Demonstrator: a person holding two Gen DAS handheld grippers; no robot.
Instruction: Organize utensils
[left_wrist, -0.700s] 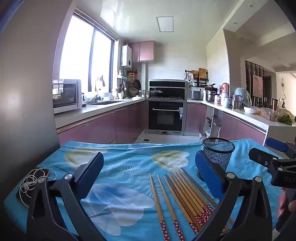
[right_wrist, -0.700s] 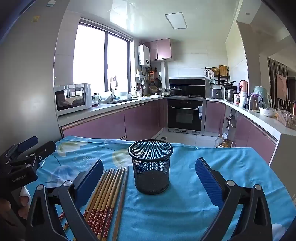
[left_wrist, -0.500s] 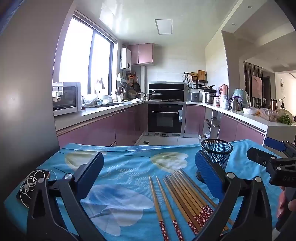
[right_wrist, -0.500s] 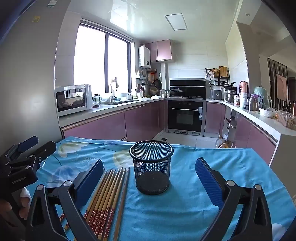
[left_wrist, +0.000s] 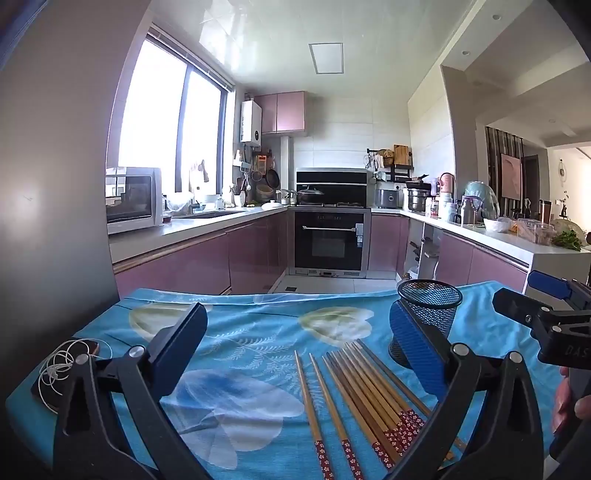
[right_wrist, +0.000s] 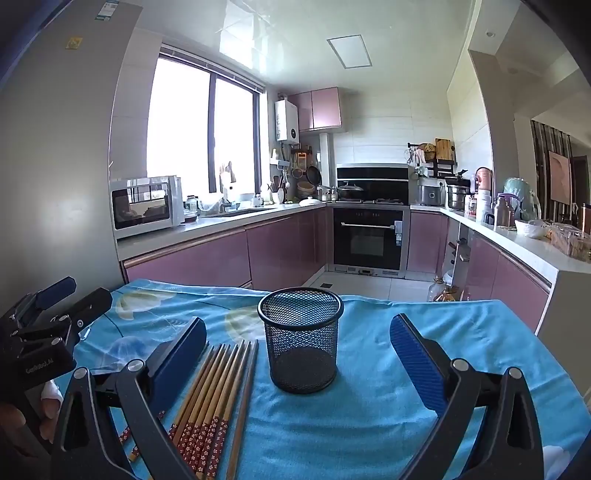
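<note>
Several wooden chopsticks (left_wrist: 365, 391) with red flowered ends lie side by side on the blue tablecloth (left_wrist: 236, 339); in the right wrist view the chopsticks (right_wrist: 218, 391) sit left of an upright, empty black mesh cup (right_wrist: 301, 339). The same mesh cup (left_wrist: 430, 314) shows partly behind a finger in the left wrist view. My left gripper (left_wrist: 295, 343) hovers open above the cloth, with the chopsticks ahead and low between its fingers. My right gripper (right_wrist: 297, 354) stands open, facing the cup, nothing held. Each gripper is visible at the edge of the other's view.
A white earphone cable (left_wrist: 61, 363) and a dark phone lie at the table's left edge. Behind the table are purple kitchen cabinets (right_wrist: 280, 251), an oven (left_wrist: 328, 240), a microwave (right_wrist: 144, 206) and a cluttered counter (left_wrist: 491, 229). A grey fridge wall (left_wrist: 44, 221) stands left.
Both views shifted slightly; the left gripper tilted up a little, so the cup and chopsticks sit a bit lower in frame. Both grippers stayed open and nothing was picked up.
</note>
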